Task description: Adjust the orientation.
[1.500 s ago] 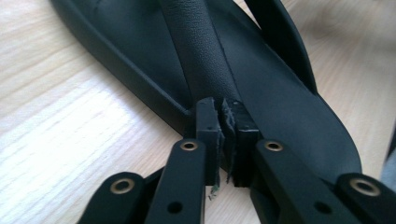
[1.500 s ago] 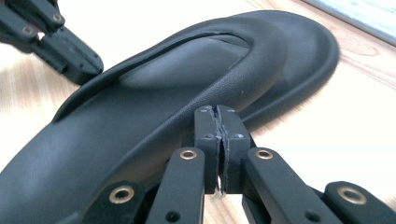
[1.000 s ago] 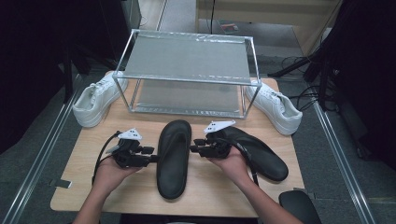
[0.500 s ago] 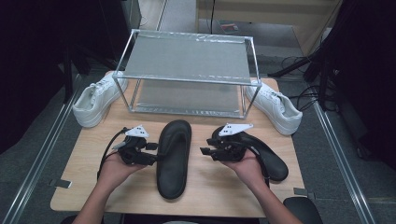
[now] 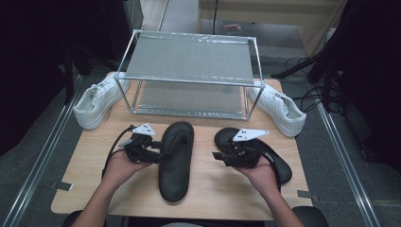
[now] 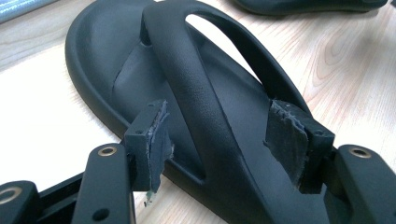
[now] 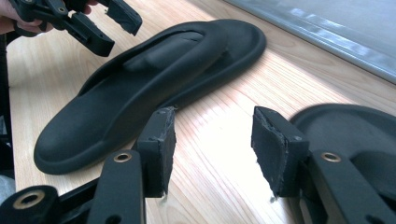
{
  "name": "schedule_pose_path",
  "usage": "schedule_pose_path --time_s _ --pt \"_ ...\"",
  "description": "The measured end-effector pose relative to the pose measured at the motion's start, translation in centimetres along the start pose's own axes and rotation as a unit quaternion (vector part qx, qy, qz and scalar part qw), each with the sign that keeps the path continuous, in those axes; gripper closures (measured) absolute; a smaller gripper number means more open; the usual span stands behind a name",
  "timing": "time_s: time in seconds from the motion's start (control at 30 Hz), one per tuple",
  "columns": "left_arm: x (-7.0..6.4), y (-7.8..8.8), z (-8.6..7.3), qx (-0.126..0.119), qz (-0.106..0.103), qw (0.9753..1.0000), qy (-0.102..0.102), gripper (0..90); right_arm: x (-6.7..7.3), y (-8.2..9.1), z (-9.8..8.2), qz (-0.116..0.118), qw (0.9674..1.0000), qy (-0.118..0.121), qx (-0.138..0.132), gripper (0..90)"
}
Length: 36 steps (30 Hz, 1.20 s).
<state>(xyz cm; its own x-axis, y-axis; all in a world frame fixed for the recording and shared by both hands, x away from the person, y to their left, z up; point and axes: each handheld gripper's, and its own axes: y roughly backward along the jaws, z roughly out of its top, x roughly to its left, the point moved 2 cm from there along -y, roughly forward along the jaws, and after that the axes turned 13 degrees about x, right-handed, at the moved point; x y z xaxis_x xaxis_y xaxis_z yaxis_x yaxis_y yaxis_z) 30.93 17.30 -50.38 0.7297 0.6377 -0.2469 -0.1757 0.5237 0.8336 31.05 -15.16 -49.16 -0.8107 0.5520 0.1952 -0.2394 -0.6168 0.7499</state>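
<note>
On the far left of the surface (image 5: 85, 161) a white sneaker (image 5: 97, 99) lies beside a metal-framed rack (image 5: 189, 80). The left gripper (image 5: 158, 154) sits at the left edge of the middle black sandal (image 5: 176, 158); its fingers (image 6: 149, 140) are released, spread either side of the sandal's strap without pressing on it. That sandal lies flat near the front middle of the surface, toe toward the rack. The right gripper (image 5: 217, 156) hovers over bare wood between the two sandals, fingers (image 7: 161, 149) having just been opening, with nothing between them. The second black sandal (image 5: 279, 161) lies under the right hand. Another white sneaker (image 5: 279, 106) rests at the far right.
</note>
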Motion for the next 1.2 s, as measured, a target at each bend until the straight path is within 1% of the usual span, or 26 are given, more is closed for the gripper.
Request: schedule_pose_path --time_s 0.13,0.2,0.23,0.33,0.4,0.47,0.67,0.8,0.83,0.93,1.0,1.03,1.1,1.2 --pt "0.2 -0.1 0.0 0.005 0.004 1.0000 0.001 39.9 -0.4 0.9 -0.8 -0.010 0.9999 -0.006 -0.002 50.8" --pt "0.3 -0.1 0.0 0.003 0.004 1.0000 0.003 40.0 -0.5 1.1 -1.0 -0.014 0.9999 -0.005 -0.004 50.7" --pt "0.4 -0.1 0.1 -0.001 0.003 1.0000 0.004 40.0 -0.7 1.6 -1.4 -0.020 0.9997 -0.010 -0.006 50.7" --pt "0.4 0.0 0.3 0.000 0.006 1.0000 -0.002 39.9 -1.1 2.2 -1.9 -0.028 0.9994 -0.018 -0.010 50.7" --pt "0.4 -0.1 0.4 -0.001 0.005 1.0000 0.000 39.9 -1.3 2.6 -2.3 -0.032 0.9991 -0.023 -0.012 50.7" --pt "0.5 -0.1 0.5 0.000 0.009 1.0000 -0.002 39.9 -1.6 2.9 -2.6 -0.037 0.9989 -0.025 -0.014 50.8" --pt "0.6 -0.3 1.0 0.001 0.008 0.9999 -0.007 39.9 -2.2 3.5 -3.6 -0.054 0.9980 -0.029 -0.013 50.9" --pt "0.9 -0.5 1.3 0.003 0.007 0.9999 -0.010 40.0 -2.7 4.0 -4.2 -0.063 0.9969 -0.043 -0.016 51.2" --pt "0.9 -0.6 1.4 0.000 0.006 0.9999 -0.010 40.0 -2.8 4.0 -4.4 -0.064 0.9967 -0.046 -0.018 51.3" --pt "1.1 -0.7 1.6 -0.006 0.002 0.9999 -0.008 40.3 -3.2 4.2 -4.8 -0.070 0.9961 -0.053 -0.013 51.5" --pt "1.2 -0.8 1.8 0.002 0.005 0.9999 -0.011 40.3 -3.4 4.2 -5.1 -0.074 0.9955 -0.058 -0.011 51.6" --pt "1.2 -0.8 1.9 0.000 0.006 0.9999 -0.014 40.3 -3.5 4.2 -5.2 -0.075 0.9953 -0.060 -0.009 51.6" --pt "1.2 -0.9 2.0 -0.001 0.003 0.9999 -0.012 40.3 -3.8 4.0 -5.5 -0.075 0.9952 -0.064 -0.004 52.6" --pt "1.2 -1.1 2.1 0.002 0.004 0.9999 -0.015 40.3 -4.2 3.4 -5.7 -0.078 0.9951 -0.060 0.010 54.6"
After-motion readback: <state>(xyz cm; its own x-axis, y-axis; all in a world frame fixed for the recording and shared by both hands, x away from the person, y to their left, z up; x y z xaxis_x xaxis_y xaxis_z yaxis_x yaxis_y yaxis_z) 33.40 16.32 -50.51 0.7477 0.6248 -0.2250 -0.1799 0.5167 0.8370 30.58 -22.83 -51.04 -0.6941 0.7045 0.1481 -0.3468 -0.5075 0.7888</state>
